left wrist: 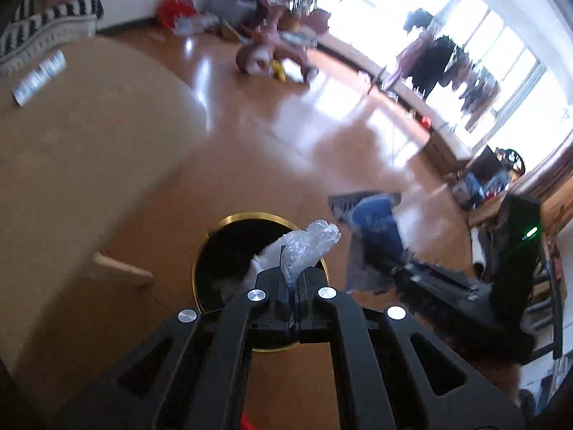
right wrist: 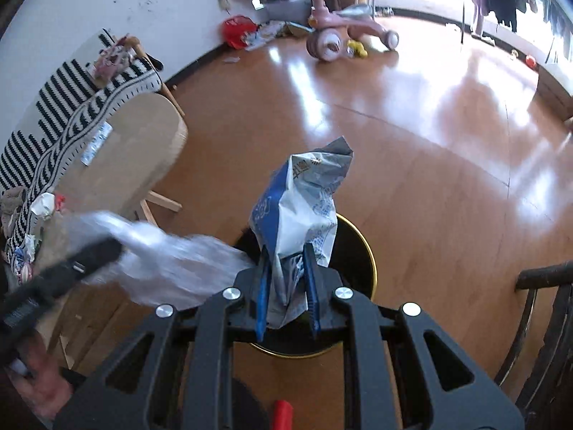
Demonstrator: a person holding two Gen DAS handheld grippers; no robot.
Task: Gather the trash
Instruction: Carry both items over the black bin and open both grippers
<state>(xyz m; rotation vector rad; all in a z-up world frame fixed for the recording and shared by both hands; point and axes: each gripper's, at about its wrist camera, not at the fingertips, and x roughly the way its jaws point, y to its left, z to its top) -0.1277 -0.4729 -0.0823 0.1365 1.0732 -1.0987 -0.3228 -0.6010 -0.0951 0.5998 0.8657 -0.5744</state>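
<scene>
A black round bin with a gold rim [left wrist: 229, 219] stands on the wooden floor, right under both grippers; it shows too in the right wrist view as the bin [right wrist: 361, 261]. My left gripper [left wrist: 292, 279] is shut on a crumpled clear plastic wrapper [left wrist: 308, 243] that sticks up above the bin's mouth. My right gripper [right wrist: 288, 283] is shut on a blue and white snack bag [right wrist: 304, 208], upright over the bin. In the right wrist view the left gripper and its clear plastic [right wrist: 172, 261] come in blurred from the left. The blue bag [left wrist: 376, 222] appears blurred in the left wrist view.
A tan table [right wrist: 125, 150] with a striped runner [right wrist: 64, 118] and scraps of paper trash [right wrist: 44, 204] stands at the left. A pink ride-on toy [right wrist: 343, 32] and clutter lie by the far wall. A dark chair [right wrist: 544, 322] stands at the right. A hand [right wrist: 39, 387] shows at lower left.
</scene>
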